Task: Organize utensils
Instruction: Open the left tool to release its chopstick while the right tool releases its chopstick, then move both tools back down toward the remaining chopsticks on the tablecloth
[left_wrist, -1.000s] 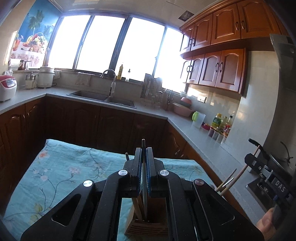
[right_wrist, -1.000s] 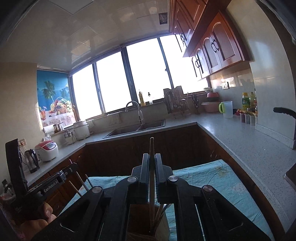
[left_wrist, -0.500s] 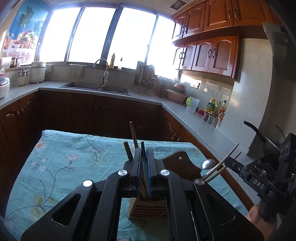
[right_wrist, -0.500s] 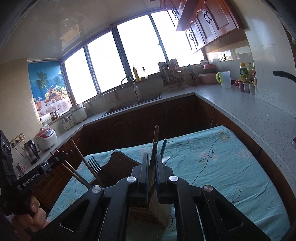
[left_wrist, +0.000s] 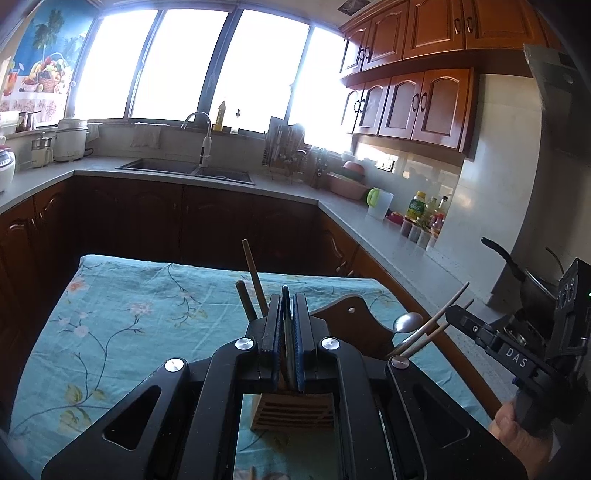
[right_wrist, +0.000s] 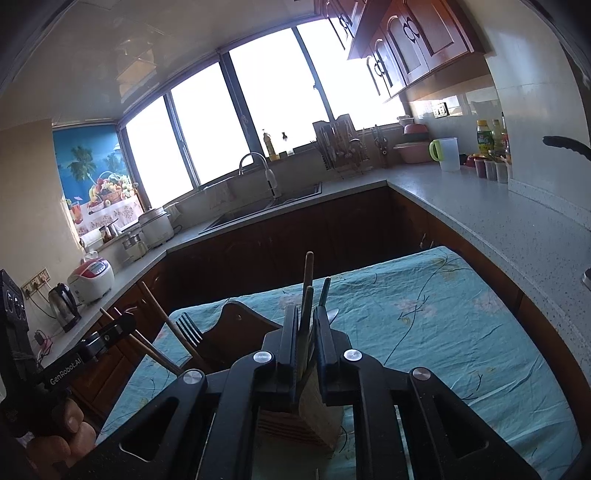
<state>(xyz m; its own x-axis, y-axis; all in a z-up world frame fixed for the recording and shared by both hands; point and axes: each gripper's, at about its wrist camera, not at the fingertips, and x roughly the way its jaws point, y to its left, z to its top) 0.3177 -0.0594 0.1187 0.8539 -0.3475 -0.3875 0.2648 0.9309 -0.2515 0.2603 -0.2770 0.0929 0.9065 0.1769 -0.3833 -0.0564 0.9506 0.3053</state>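
Observation:
My left gripper (left_wrist: 286, 299) is shut on a thin dark utensil (left_wrist: 287, 339) that stands upright over a slatted light-wood holder (left_wrist: 291, 410). Two stick handles (left_wrist: 251, 277) rise beside it. In the right wrist view my right gripper (right_wrist: 306, 311) has its jaws opening. An olive-brown stick (right_wrist: 306, 299) stands between them, leaning on the left pad with a gap to the right pad. Its lower end goes into the holder (right_wrist: 295, 421). Each view shows the other gripper, hand-held, off to the side: the right (left_wrist: 452, 315) and the left (right_wrist: 127, 325), each with wooden chopsticks crossing its tip.
A teal flowered cloth (left_wrist: 129, 332) covers the table. A dark wooden board (right_wrist: 232, 325) stands between the grippers, with a fork (right_wrist: 188, 328) and a spoon (left_wrist: 406, 321) by it. A grey counter (right_wrist: 517, 221) runs along the right, with a pan handle (left_wrist: 502, 254) nearby.
Both cameras have tipped down, bringing more of the cloth into view. The right gripper sank with its stick toward the holder and its jaws parted slightly. The left gripper stays shut.

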